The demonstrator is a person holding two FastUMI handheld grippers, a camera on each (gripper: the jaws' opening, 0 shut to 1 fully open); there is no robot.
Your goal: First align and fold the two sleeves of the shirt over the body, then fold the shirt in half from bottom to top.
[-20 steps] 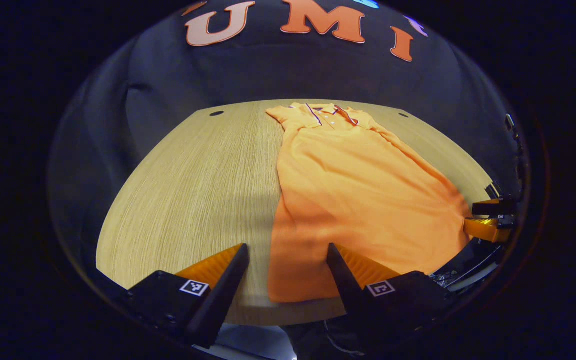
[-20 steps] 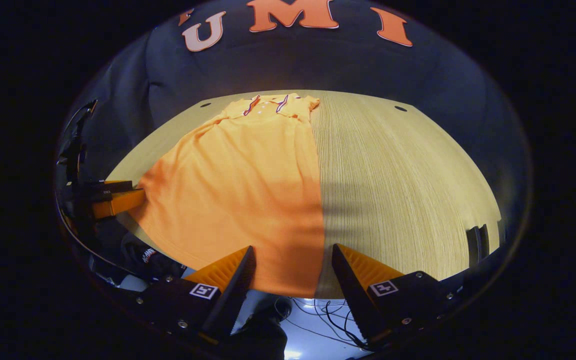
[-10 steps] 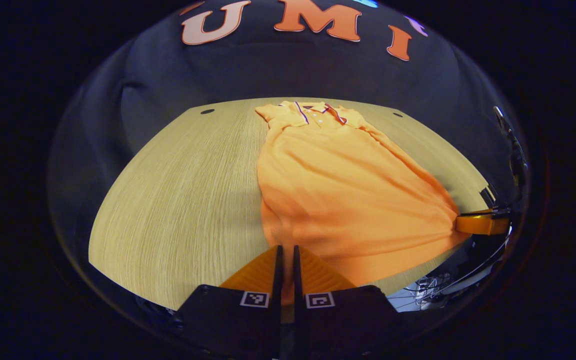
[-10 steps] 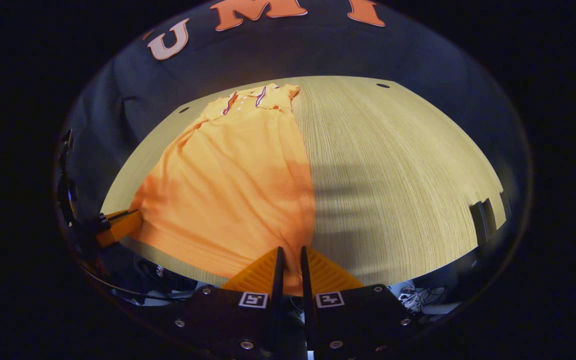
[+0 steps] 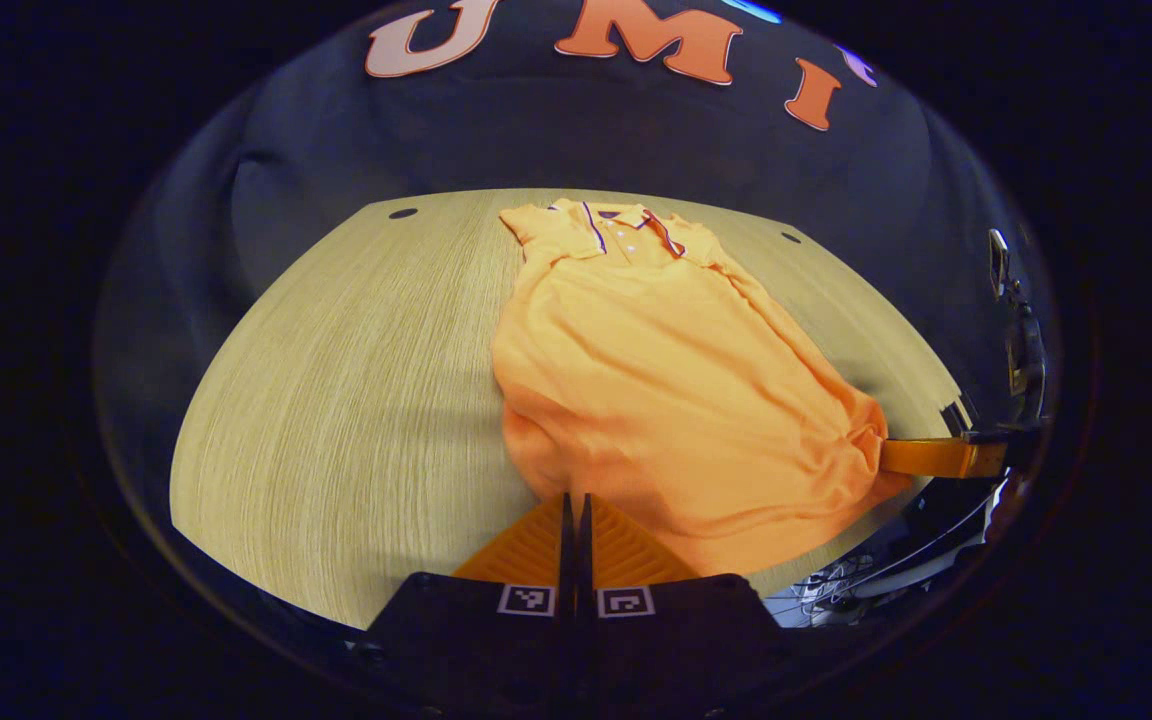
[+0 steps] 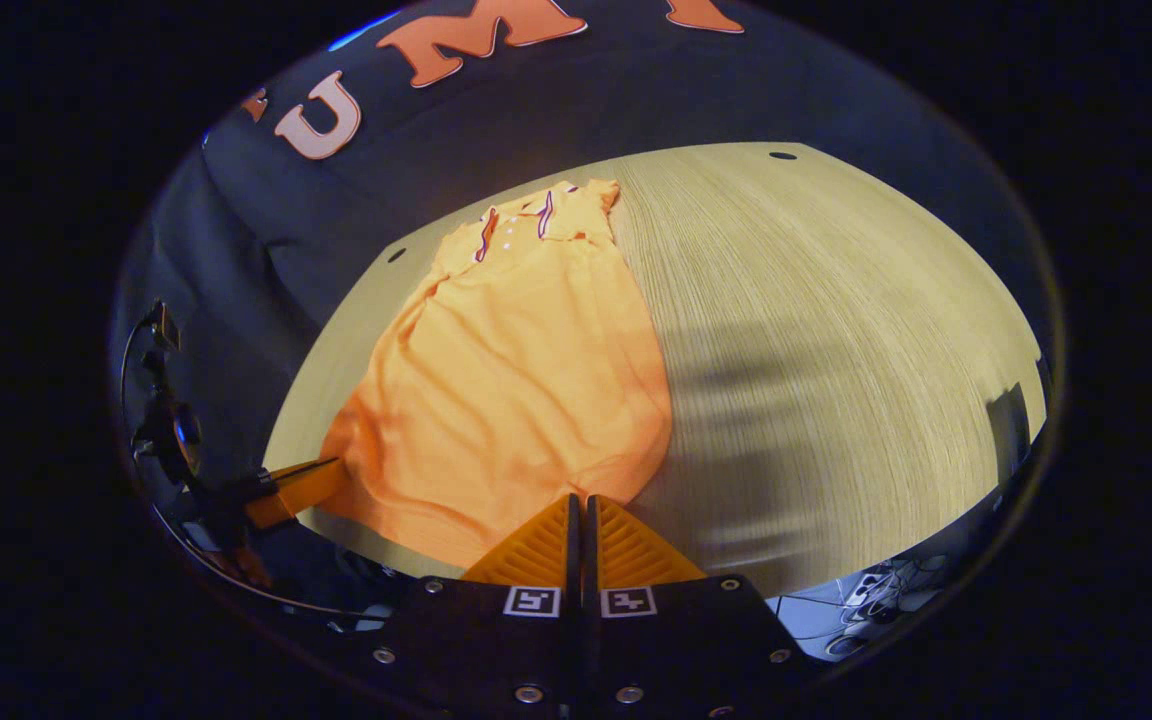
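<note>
An orange polo shirt (image 5: 666,370) lies lengthwise on the wooden table (image 5: 356,380), collar at the far end, both sleeves folded in over the body. My left gripper (image 5: 573,500) is shut on the hem's left corner, which is raised off the table. In the right gripper view the same shirt (image 6: 516,370) runs away from my right gripper (image 6: 577,500), which is shut on the hem's right corner. The lifted hem bunches into soft folds between the two grips. The right gripper (image 5: 936,457) shows at the right edge of the left gripper view, and the left gripper (image 6: 291,487) at the lower left of the right gripper view.
Bare table (image 6: 836,350) stretches to the right of the shirt in the right gripper view, and to its left in the left gripper view. Small dark holes (image 5: 402,213) mark the table's far corners. Cables (image 6: 876,590) lie on the floor below the near edge.
Both grippers went from open around the hem corners to shut on them. Since then they have lifted the hem and carried it toward the collar, wrinkling the lower body.
</note>
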